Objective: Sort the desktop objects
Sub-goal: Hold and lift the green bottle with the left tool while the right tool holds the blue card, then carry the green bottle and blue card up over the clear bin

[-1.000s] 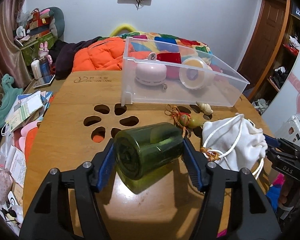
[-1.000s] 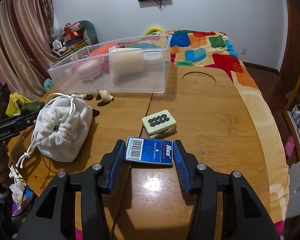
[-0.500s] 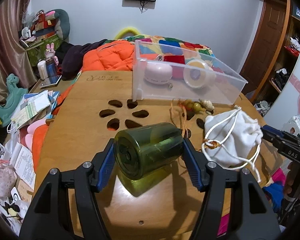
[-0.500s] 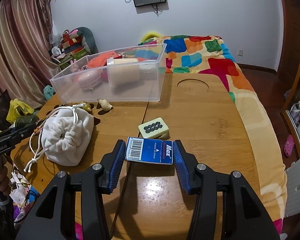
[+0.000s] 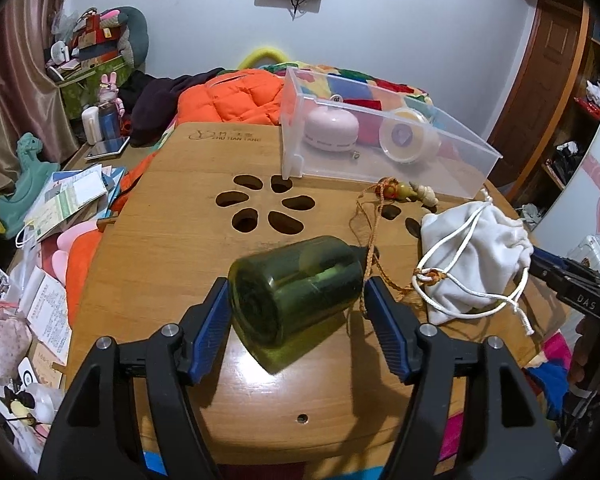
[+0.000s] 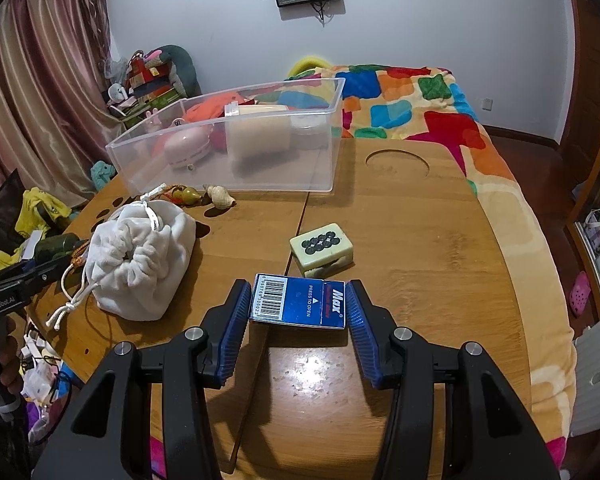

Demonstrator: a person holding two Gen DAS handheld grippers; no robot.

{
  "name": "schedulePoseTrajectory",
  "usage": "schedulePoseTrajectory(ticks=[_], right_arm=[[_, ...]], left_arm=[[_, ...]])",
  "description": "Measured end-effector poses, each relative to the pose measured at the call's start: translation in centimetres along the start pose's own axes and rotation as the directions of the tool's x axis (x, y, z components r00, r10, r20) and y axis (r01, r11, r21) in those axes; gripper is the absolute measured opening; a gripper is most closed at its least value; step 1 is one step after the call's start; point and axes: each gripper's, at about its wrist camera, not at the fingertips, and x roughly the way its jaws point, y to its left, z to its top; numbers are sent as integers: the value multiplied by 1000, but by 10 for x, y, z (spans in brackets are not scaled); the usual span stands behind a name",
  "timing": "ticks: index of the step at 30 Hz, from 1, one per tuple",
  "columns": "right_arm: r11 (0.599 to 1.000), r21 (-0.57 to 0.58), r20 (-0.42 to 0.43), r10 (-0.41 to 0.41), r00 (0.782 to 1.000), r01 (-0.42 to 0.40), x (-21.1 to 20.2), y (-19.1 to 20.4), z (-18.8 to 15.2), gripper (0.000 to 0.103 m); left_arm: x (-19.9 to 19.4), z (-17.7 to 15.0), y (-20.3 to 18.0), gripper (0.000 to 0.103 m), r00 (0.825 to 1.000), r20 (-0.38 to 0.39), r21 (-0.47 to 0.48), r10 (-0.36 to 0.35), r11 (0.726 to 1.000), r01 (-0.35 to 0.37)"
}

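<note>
Between our left tongs (image 5: 296,300) lies a dark green translucent jar (image 5: 296,288) on its side, its base toward the camera. The jaws are opening: the left pad sits right at the jar's edge, the right pad stands just clear of it, and the jar rests on the wooden surface (image 5: 188,240). Just right of it a braided orange cord (image 5: 370,240) runs up to a small gourd charm (image 5: 398,191) and a seashell (image 5: 426,196), both near the front wall of the clear plastic bin (image 5: 380,168). Inside the bin we see a pink dome-shaped gadget (image 5: 331,128) and a round lidded container (image 5: 406,136). Right of the cord sits a white drawstring pouch (image 5: 476,256).

From the right wrist view, the same pouch (image 6: 138,260) lies at the left, and a pale green mahjong tile (image 6: 322,249) rests near the middle of the surface, just beyond our right tongs (image 6: 298,304). These tongs are partly open and closed on a blue Max staple box (image 6: 298,300), both pads touching its short ends. We cannot tell whether the box is lifted or resting on the surface.
</note>
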Motion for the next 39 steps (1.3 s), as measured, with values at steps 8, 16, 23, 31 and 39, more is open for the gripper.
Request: schedulePoseTrajectory(ticks=[8, 16, 23, 31, 39], right_arm=[[1000, -4, -11, -1, 1000, 1, 2, 2, -1, 45], [1000, -1, -23, 7, 1000, -7, 5, 2, -3, 45], [1000, -3, -21, 7, 1000, -7, 5, 2, -4, 45], [1000, 4, -11, -8, 1000, 8, 0, -2, -3, 45], [1000, 4, 11, -15, 1000, 15, -6, -4, 3, 45]], left_arm=[[-5, 4, 12, 72, 998, 8, -63, -57, 996, 57], [-24, 3, 17, 75, 995, 35, -60, -96, 993, 98], [-11, 12, 21, 75, 996, 13, -89, -91, 992, 92], [12, 14, 3, 74, 999, -11, -40, -45, 998, 44], [12, 12, 3, 62, 1000, -8, -26, -5, 1000, 5]])
